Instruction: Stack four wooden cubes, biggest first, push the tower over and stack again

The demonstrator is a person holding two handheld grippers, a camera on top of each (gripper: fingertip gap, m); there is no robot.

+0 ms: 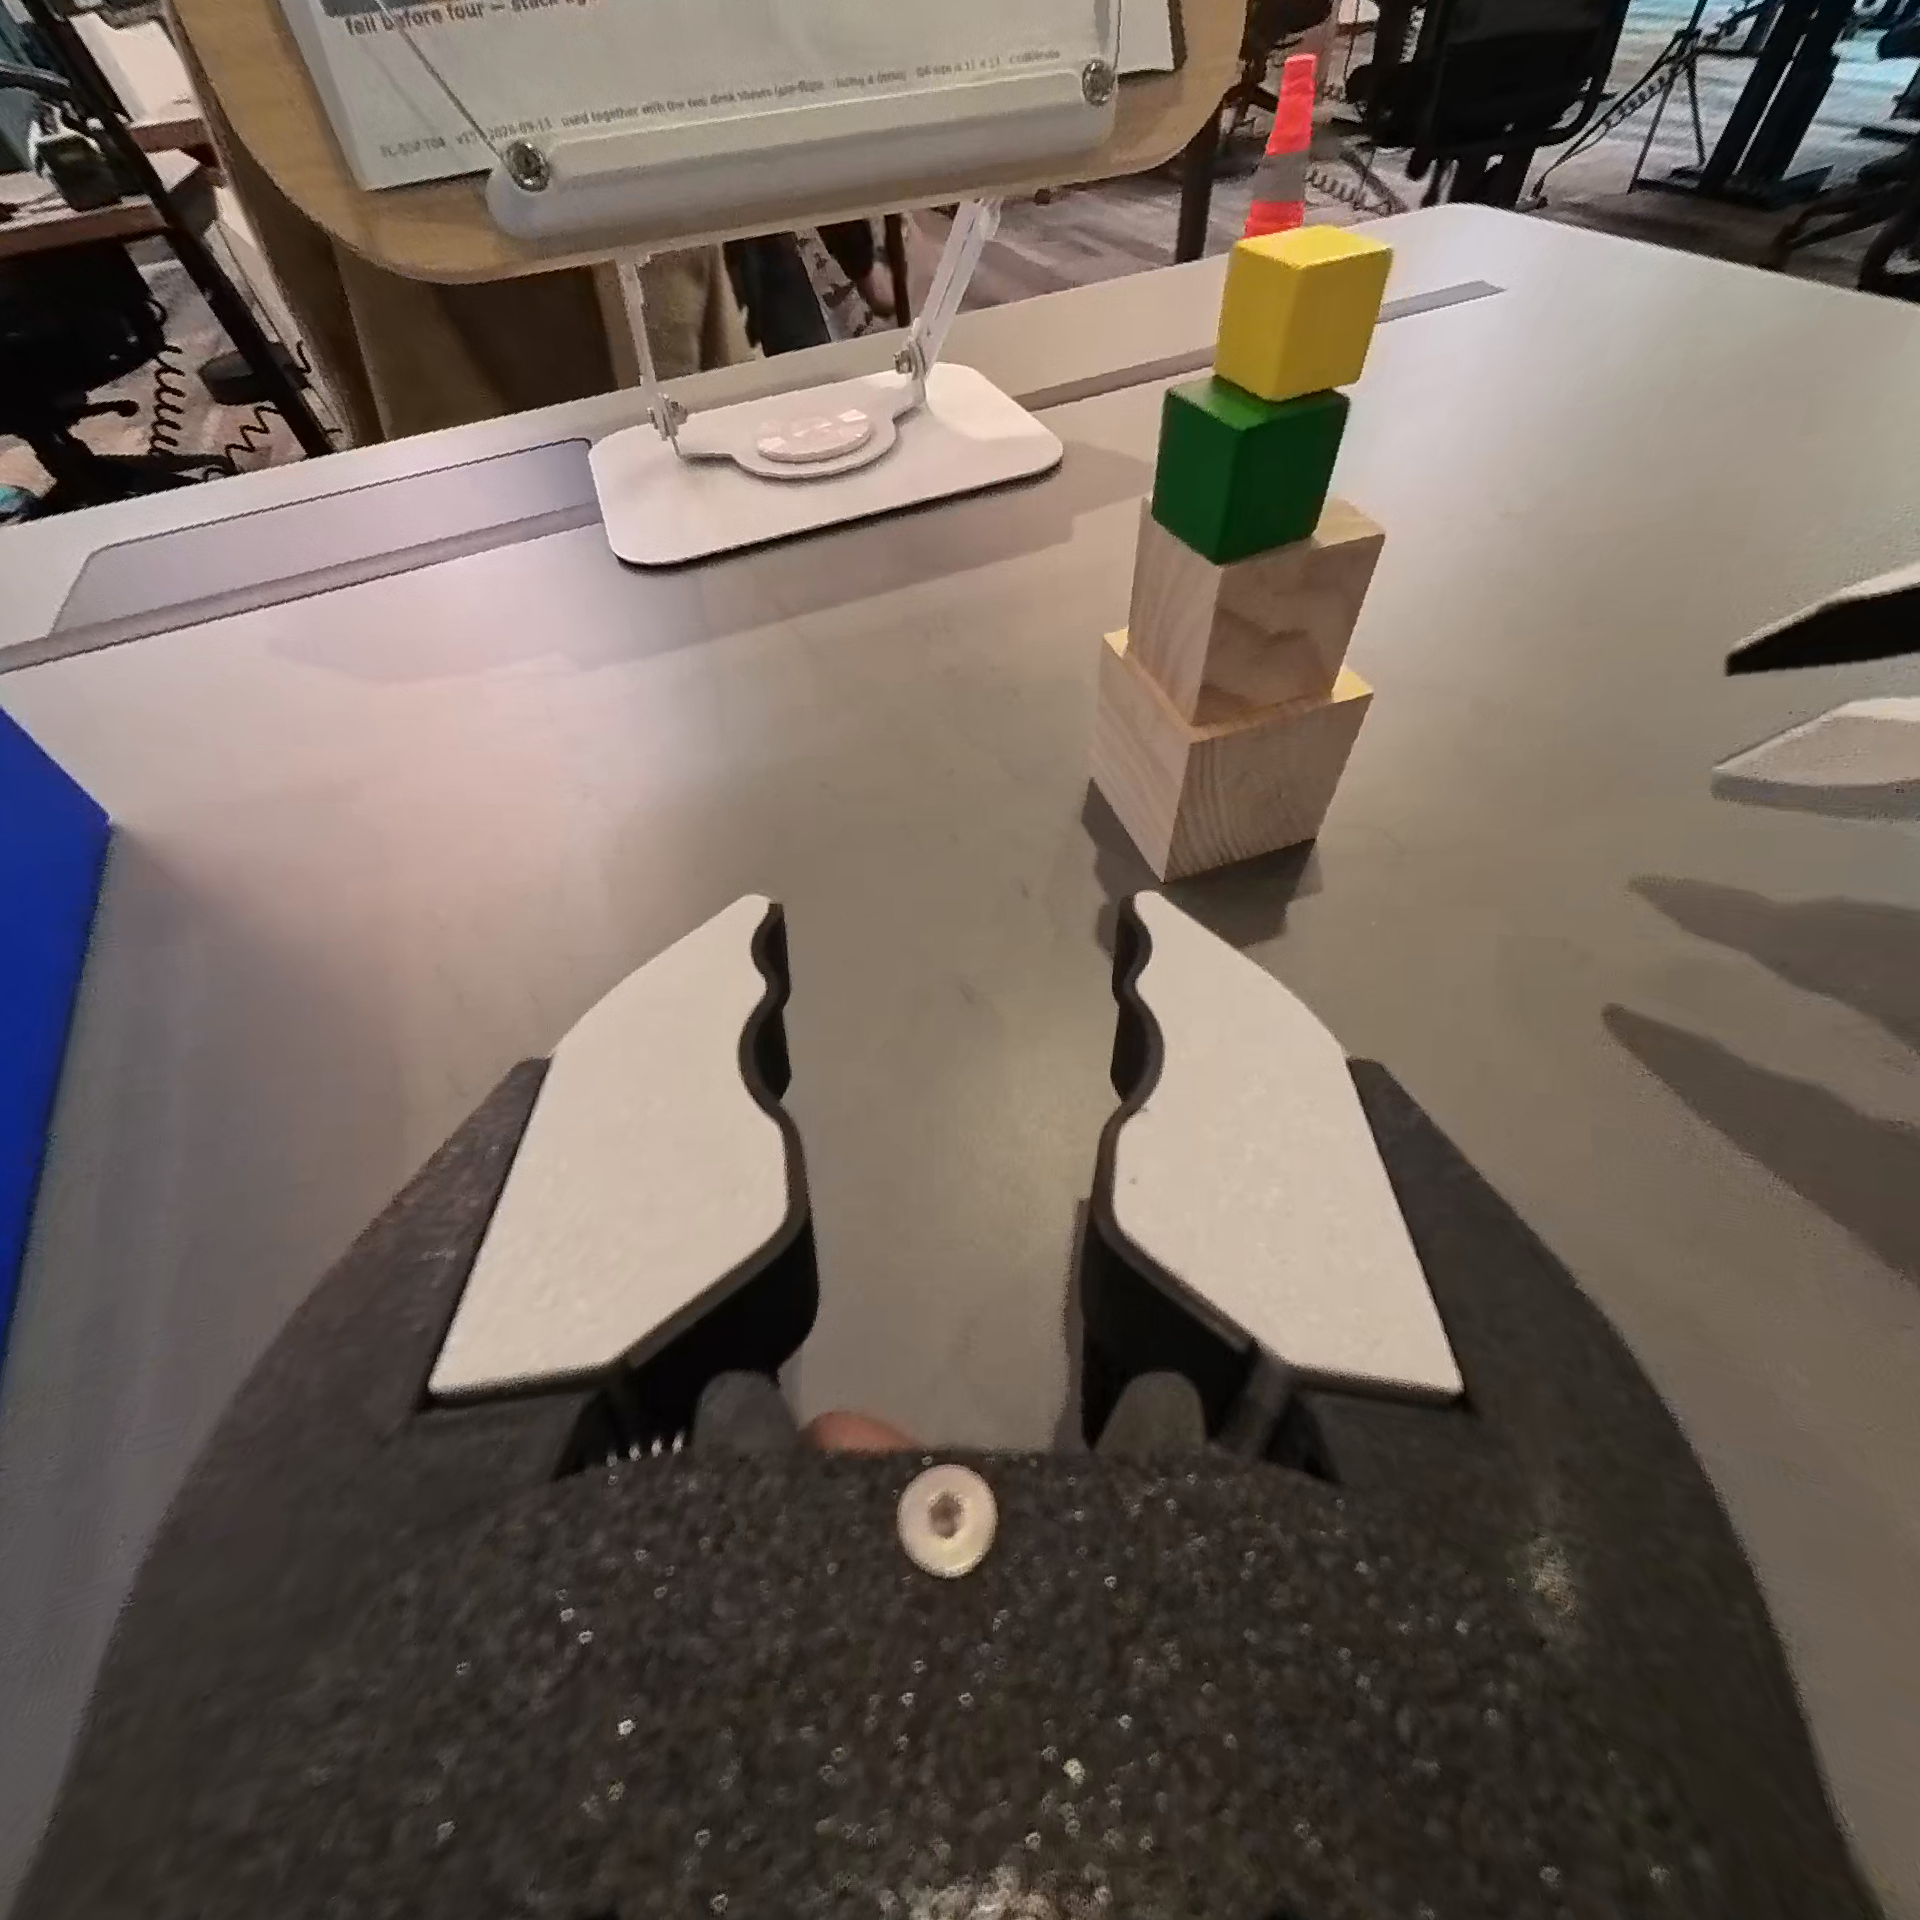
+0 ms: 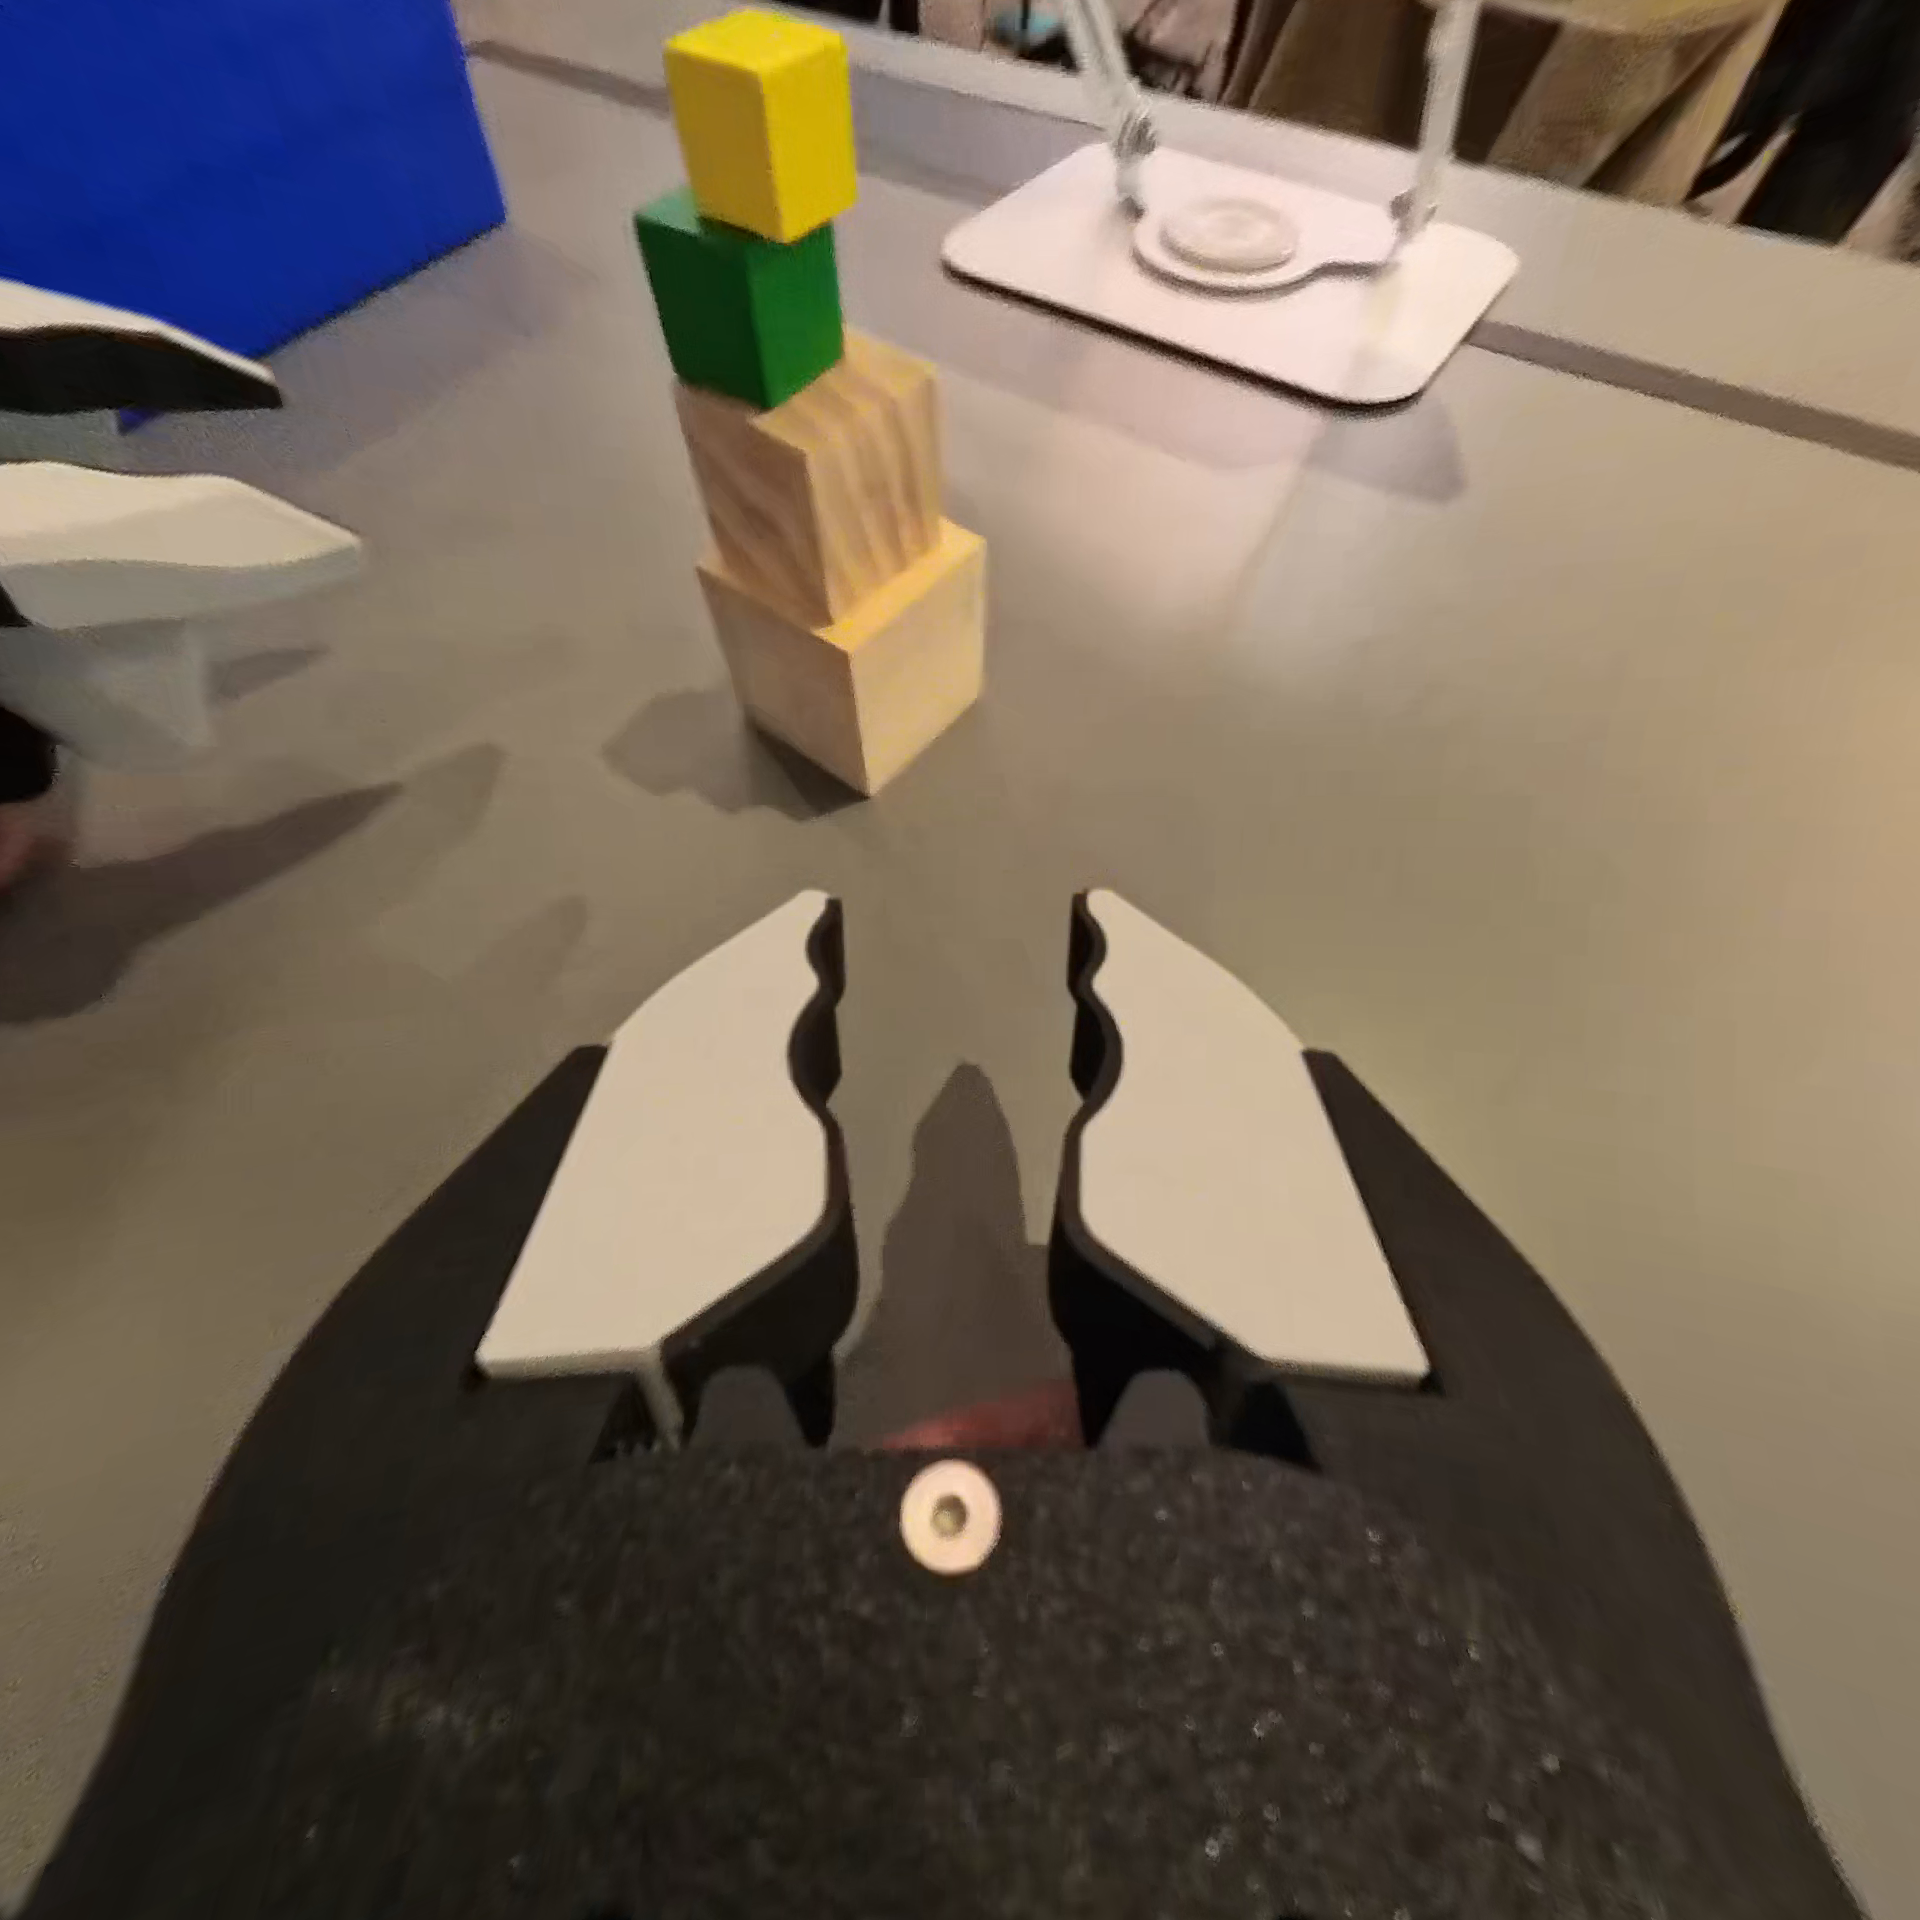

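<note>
Upright on the grey table (image 1: 727, 790), four-cube tower (image 1: 1236, 582) (yellow cube (image 1: 1299, 312) topmost, green cube (image 1: 1242, 468) beneath), left gripper (image 1: 951, 925) and right gripper (image 2: 951, 914) both spread apart, empty, near it, touching nothing.

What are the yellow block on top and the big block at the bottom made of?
The small yellow cube on top looks like wood under smooth, slightly glossy paint; no grain shows, so that part is a guess. The big pale bare-wood cube at the bottom is unpainted wood: grain lines show on its sides.
</note>
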